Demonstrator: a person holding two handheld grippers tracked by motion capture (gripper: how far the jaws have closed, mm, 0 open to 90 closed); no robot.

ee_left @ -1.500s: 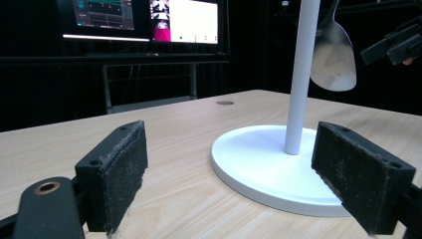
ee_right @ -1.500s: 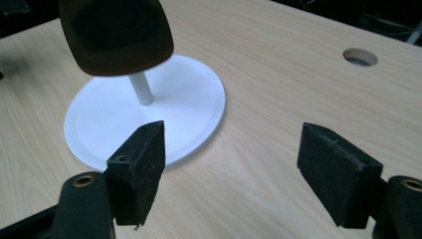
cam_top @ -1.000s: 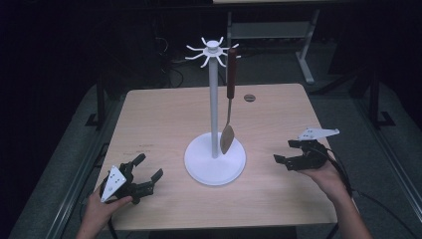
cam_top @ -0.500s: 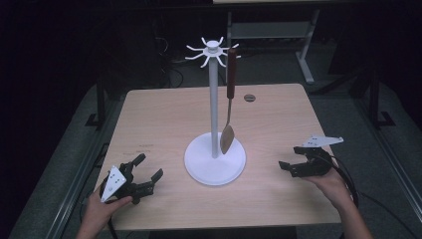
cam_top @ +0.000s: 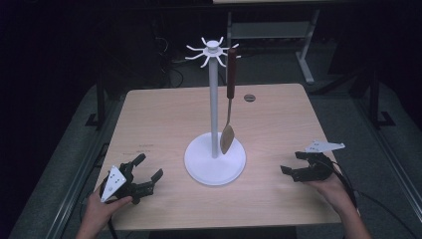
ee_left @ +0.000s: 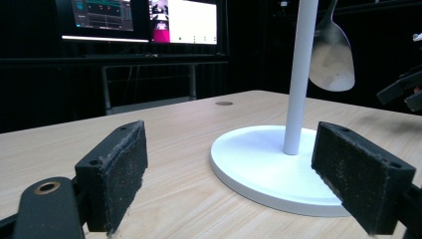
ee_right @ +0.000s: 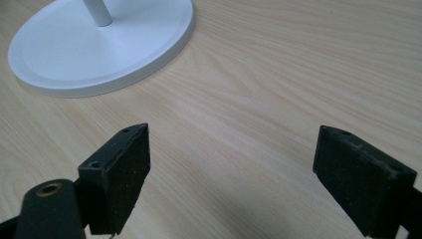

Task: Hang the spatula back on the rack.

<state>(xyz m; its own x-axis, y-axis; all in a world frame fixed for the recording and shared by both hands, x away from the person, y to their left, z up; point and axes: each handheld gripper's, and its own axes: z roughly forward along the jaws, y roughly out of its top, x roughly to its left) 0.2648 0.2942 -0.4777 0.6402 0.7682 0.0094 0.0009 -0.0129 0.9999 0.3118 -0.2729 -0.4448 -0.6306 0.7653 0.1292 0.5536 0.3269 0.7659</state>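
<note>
A white utensil stand (cam_top: pixel 214 124) with a round base (cam_top: pixel 215 159) and hooked arms on top rises from the middle of the wooden table (cam_top: pixel 159 119). A spatula (cam_top: pixel 229 99) with a dark handle hangs from one hook, its blade just above the base. My left gripper (cam_top: pixel 148 167) rests open near the front left edge, with its jaws toward the stand. Low over the front right of the table, my right gripper (cam_top: pixel 293 163) is open and holds nothing. The left gripper view shows the stand's pole (ee_left: pixel 298 74) and the spatula blade (ee_left: pixel 332 55) ahead; the right gripper view shows the base (ee_right: pixel 99 45).
A small round grommet (cam_top: pixel 249 98) sits in the tabletop behind the stand. Monitors (ee_left: pixel 144 20) glow beyond the table's far side. Dark floor and metal frames surround the table.
My right gripper has moved down and toward the front edge, settling lower over the table. The left gripper, stand and spatula stay where they were.
</note>
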